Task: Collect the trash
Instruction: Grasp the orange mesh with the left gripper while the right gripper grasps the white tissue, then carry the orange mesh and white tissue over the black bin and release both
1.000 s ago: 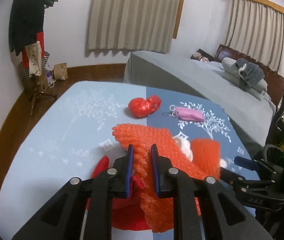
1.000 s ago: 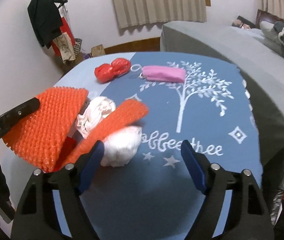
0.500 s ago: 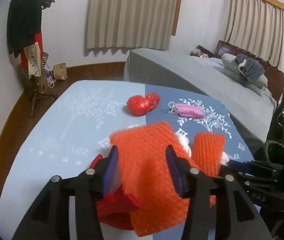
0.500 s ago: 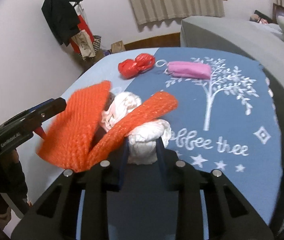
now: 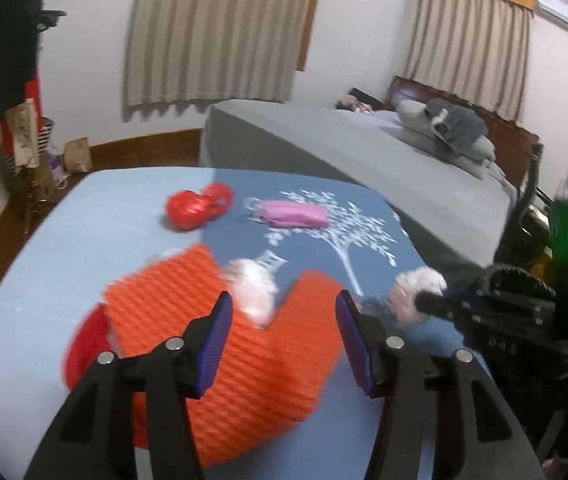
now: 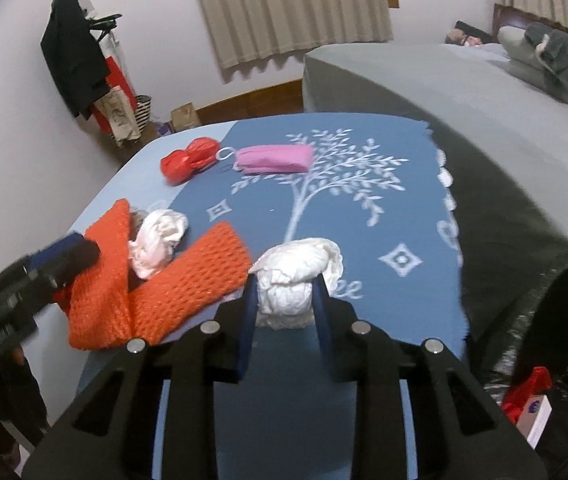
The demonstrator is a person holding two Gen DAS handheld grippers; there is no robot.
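- Right gripper [image 6: 284, 300] clamped on white paper wad [image 6: 298, 276], lifted just off blue tablecloth [image 6: 384, 208].
- Left gripper [image 5: 282, 340] half-spread, empty, over orange foam net [image 5: 220, 344].
- Next, likely: carry wad to black trash bag [image 6: 544, 320], then release.

Both wrist cameras look down, close, over the same blue tablecloth [image 5: 84, 232] toward the bed [image 6: 464, 92].

Black claw [image 6: 284, 300], blue pads [image 5: 215, 342], silver screws.
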